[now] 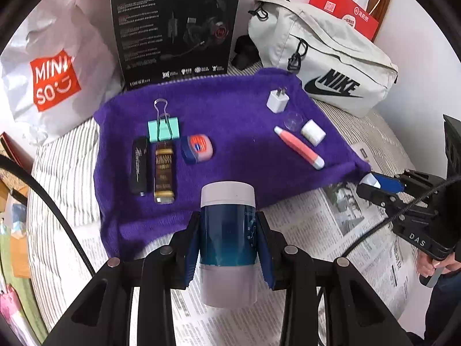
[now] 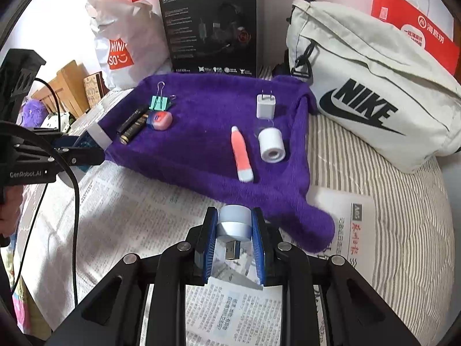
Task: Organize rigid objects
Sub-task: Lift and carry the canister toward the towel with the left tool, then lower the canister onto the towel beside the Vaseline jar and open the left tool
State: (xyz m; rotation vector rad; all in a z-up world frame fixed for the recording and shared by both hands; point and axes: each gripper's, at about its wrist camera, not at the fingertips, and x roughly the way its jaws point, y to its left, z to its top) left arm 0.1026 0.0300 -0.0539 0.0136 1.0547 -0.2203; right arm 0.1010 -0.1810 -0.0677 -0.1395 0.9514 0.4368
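Observation:
My left gripper (image 1: 228, 232) is shut on a blue canister with white ends (image 1: 227, 230), held over the near edge of the purple towel (image 1: 230, 115). It also shows in the right wrist view (image 2: 92, 138). My right gripper (image 2: 234, 230) is shut on a small silver USB device (image 2: 232, 225), plug pointing back, at the towel's near right corner. On the towel lie a green binder clip (image 1: 163, 129), two lighters (image 1: 139, 170), an orange-blue tin (image 1: 198, 148), a white charger (image 1: 277, 99), a pink pen-like tube (image 1: 298, 147) and a white roll (image 1: 312, 132).
A white Nike bag (image 2: 368, 101), a black headset box (image 2: 213, 28), a Miniso bag (image 2: 124, 46) and a red paper bag (image 2: 417, 34) stand behind the towel. Newspaper (image 2: 144, 216) covers the striped bedding (image 2: 374, 201) in front.

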